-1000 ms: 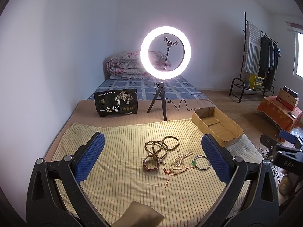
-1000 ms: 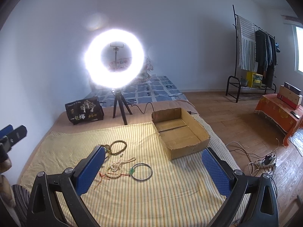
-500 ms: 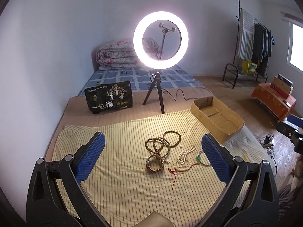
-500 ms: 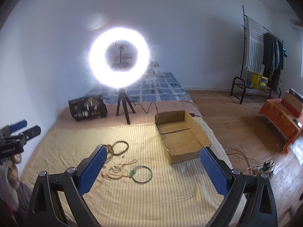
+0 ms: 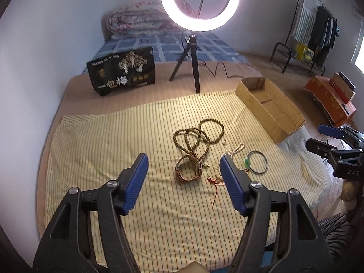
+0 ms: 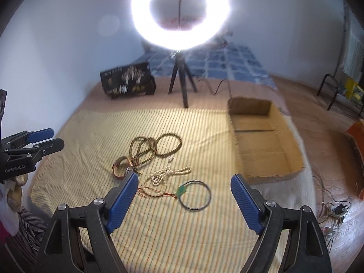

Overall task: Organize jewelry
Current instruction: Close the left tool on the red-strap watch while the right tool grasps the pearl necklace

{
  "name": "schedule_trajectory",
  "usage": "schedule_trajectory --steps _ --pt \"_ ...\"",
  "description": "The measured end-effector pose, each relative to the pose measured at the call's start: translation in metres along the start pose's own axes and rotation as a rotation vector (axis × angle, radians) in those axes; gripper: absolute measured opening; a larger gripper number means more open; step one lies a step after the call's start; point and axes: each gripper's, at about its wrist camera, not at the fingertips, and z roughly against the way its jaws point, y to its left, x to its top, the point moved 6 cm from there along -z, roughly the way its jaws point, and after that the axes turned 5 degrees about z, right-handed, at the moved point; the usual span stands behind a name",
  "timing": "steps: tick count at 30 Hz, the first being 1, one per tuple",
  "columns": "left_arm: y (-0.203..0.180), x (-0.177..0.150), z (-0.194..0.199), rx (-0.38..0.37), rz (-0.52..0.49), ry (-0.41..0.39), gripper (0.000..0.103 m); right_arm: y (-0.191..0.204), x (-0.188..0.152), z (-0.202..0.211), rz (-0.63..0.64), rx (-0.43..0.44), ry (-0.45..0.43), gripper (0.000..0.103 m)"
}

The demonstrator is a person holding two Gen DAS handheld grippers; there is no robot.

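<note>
Jewelry lies on a yellow striped cloth (image 5: 109,150): a long brown bead strand (image 5: 198,136), a brown leather bracelet (image 5: 188,170), white pearl beads (image 5: 232,151), a red cord (image 5: 215,183), and a thin dark ring with a green pendant (image 5: 258,165). My left gripper (image 5: 183,159) is open and empty, above and just short of the bracelet. My right gripper (image 6: 184,177) is open and empty, above the ring (image 6: 196,195) and pearls (image 6: 168,173). An open cardboard box (image 6: 261,136) stands right of the jewelry.
A lit ring light on a tripod (image 5: 193,68) stands behind the cloth, with its cable (image 5: 218,68) trailing right. A black snack bag (image 5: 122,70) stands at back left. A clothes rack (image 5: 314,29) and orange table (image 5: 329,100) are at the right.
Both grippers have moved forward and tilted down toward the jewelry, which now looks larger and nearer. Both stay open and empty. The jewelry has not moved.
</note>
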Motion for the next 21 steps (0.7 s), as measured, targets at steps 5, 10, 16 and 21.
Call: schedule_trajectory --steps 5,10,16,21 --pt "0.007 0.0 -0.047 -0.017 0.0 0.09 0.056 0.0 0.003 -0.053 -0.044 0.036 0.113 0.082" --pt "0.015 -0.006 -0.09 -0.038 0.007 0.174 0.051 0.003 -0.002 -0.111 -0.089 0.053 0.21 0.081" --pt "0.028 -0.014 -0.129 -0.063 0.044 0.252 0.044 0.002 -0.012 -0.161 -0.189 0.124 0.302 0.068" --pt "0.028 -0.012 -0.146 -0.108 0.083 0.278 0.043 0.006 -0.014 -0.186 -0.229 0.159 0.342 0.059"
